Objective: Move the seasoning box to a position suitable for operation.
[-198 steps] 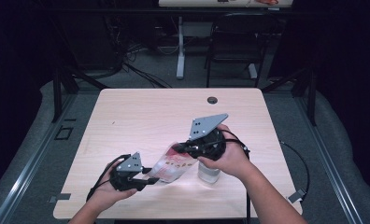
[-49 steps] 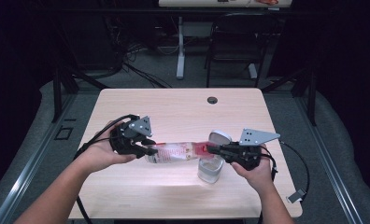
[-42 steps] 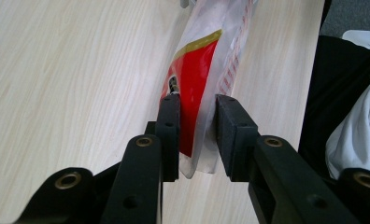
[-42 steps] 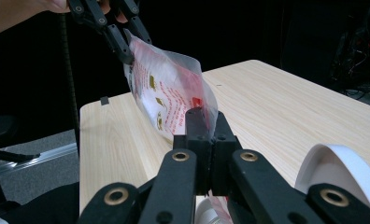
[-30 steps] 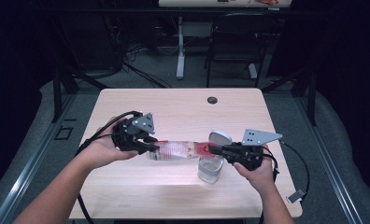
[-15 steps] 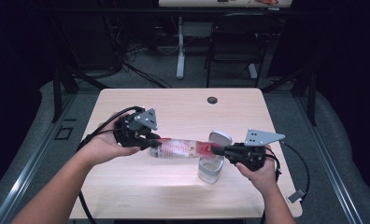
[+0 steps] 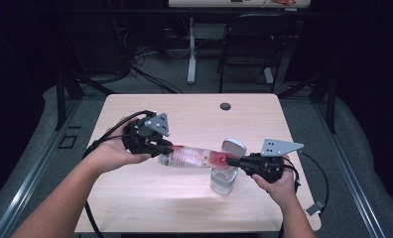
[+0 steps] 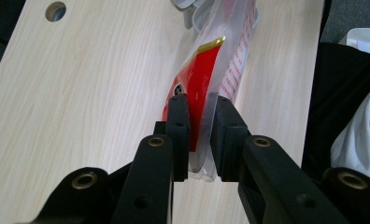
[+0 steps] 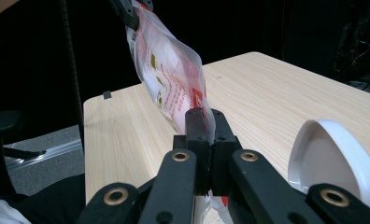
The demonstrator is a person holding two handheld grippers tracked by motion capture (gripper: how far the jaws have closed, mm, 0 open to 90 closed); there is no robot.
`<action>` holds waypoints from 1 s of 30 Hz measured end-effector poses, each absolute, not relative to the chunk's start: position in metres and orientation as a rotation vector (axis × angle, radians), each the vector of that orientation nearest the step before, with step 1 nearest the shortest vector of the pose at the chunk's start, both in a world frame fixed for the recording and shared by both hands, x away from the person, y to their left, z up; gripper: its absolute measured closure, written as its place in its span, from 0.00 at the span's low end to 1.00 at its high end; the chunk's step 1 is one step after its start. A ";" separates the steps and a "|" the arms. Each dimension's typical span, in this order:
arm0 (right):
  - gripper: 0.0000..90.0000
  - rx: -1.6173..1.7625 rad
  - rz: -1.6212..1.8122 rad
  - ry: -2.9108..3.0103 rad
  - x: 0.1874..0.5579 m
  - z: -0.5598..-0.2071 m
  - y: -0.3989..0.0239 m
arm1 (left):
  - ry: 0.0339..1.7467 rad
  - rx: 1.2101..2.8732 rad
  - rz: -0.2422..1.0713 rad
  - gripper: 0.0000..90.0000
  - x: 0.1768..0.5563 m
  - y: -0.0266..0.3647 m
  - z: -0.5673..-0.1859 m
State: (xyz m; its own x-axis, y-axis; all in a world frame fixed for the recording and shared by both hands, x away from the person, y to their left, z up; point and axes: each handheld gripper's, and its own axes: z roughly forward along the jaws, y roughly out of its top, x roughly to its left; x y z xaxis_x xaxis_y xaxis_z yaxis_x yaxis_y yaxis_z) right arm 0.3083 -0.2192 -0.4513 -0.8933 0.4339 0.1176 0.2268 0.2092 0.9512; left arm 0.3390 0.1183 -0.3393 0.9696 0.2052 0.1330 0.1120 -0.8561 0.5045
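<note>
Spanning both tongs, packet [image 7: 194,157]: ends pinched in left tongs [image 7: 161,147], right tongs [image 7: 232,161].

Black hand-held gripper [image 7: 167,148] with brass-ringed screw holes, grey triangular plate, black cable.

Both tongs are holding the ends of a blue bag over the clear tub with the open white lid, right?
Nearly. The bag is red and clear, not blue; the left gripper view shows it plainly. The rest holds: the left tongs and the right tongs each pinch an end of it, stretched above the clear tub with its white lid flipped open.
</note>
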 end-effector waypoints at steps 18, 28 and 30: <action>1.00 0.646 1.750 2.306 0.308 -0.453 -0.224 | 0.215 2.609 0.238 0.89 0.341 0.113 -0.336; 1.00 0.649 1.749 2.302 0.308 -0.453 -0.224 | 0.206 2.623 0.238 0.89 0.342 0.110 -0.333; 1.00 0.653 1.755 2.298 0.308 -0.454 -0.224 | 0.202 2.627 0.237 0.89 0.342 0.109 -0.332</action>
State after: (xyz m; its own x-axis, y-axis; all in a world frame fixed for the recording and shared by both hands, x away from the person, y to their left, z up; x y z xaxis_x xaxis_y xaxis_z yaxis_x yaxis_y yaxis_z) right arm 0.3083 -0.2245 -0.4537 -0.8880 0.4434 0.1220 0.2344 0.2082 0.9496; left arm 0.3424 0.1093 -0.3324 0.9739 0.1854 0.1312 0.0999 -0.8685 0.4855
